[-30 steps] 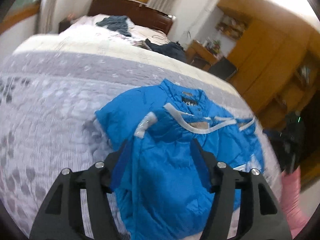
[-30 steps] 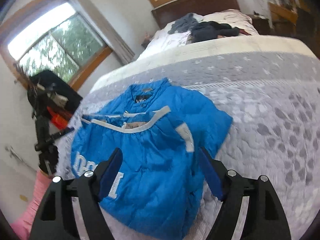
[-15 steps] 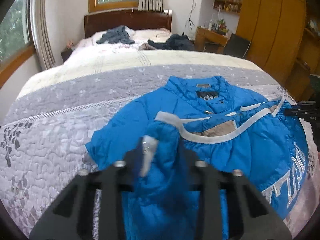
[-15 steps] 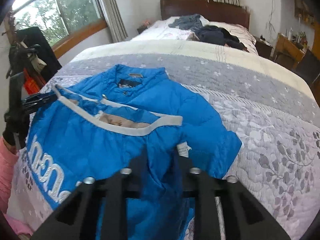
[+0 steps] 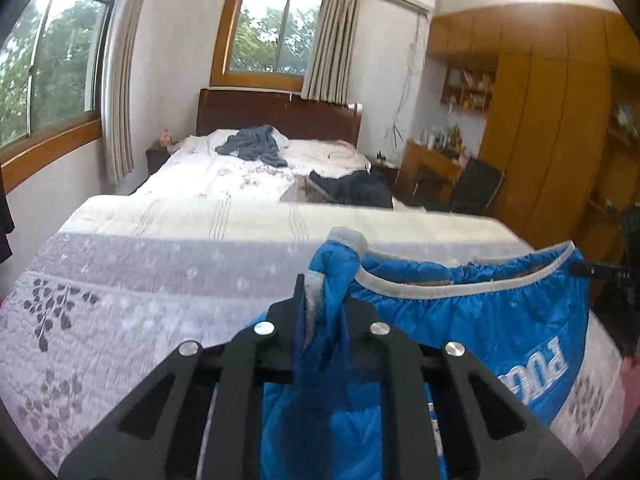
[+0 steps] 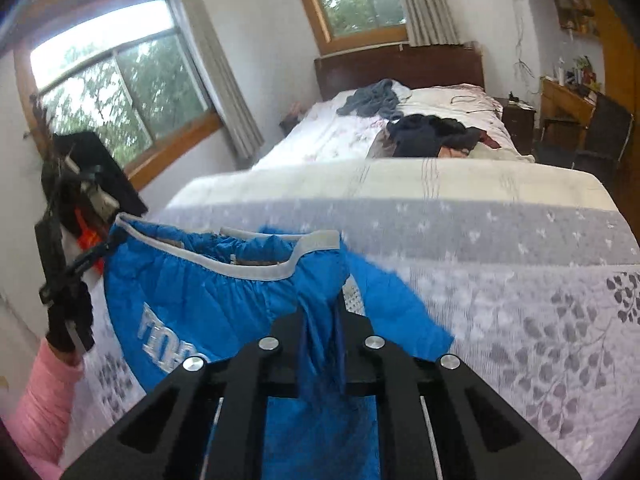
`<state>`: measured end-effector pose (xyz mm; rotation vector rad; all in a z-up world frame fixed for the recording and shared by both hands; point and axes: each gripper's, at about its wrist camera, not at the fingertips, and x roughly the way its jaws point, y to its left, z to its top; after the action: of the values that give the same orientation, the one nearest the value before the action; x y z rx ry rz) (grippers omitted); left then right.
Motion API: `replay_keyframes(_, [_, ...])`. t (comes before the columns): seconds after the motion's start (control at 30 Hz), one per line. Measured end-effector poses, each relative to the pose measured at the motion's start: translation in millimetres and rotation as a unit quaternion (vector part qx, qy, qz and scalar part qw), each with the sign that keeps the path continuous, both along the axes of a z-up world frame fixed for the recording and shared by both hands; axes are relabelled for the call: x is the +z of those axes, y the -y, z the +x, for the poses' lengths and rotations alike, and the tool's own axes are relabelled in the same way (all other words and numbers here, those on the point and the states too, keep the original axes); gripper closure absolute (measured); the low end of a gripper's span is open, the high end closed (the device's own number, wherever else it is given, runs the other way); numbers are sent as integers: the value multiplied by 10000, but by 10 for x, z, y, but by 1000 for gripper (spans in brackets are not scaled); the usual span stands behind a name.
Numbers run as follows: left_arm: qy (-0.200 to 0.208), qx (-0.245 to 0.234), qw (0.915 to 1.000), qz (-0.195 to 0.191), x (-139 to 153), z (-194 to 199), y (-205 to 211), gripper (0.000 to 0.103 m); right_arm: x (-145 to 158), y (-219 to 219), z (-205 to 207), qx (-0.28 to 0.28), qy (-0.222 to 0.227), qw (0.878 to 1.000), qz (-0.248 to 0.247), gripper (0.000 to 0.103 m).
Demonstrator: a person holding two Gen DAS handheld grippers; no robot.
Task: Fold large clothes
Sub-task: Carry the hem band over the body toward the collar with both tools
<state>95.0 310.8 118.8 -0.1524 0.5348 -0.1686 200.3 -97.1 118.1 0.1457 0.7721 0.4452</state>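
A large blue padded jacket with a grey-white hem band and white lettering hangs lifted over the grey patterned quilt. My left gripper is shut on a bunched corner of its hem. The right gripper's tip shows at the far right, holding the other corner. In the right wrist view my right gripper is shut on the jacket beside the hem band. At the left edge the left gripper is held by a gloved hand with a pink sleeve. The hem stretches between both grippers.
The quilt covers the near bed. On the far bed lie a grey garment and a dark heap of clothes. A wooden wardrobe, a desk and a dark chair stand to the right.
Both grippers went from open above the flat jacket to shut on its hem. They have since risen, lifting the hem off the quilt and stretching it between them.
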Motion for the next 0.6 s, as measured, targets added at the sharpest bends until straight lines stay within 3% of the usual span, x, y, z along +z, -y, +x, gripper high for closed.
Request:
replay_keyframes(0.2, [-72, 209, 9994, 261, -23, 572, 92, 90, 7, 35, 580, -365, -242, 9990, 64, 92])
replay_keyframes(0.43, [-1108, 345, 9922, 444, -676, 1241, 74, 89, -652, 34, 1151, -693, -1006, 9925, 40, 92])
replay_keyframes(0.6, [-1706, 421, 9840, 301, -1048, 1470, -53, 85, -1083, 50, 1333, -843, -1372, 9870, 0, 92])
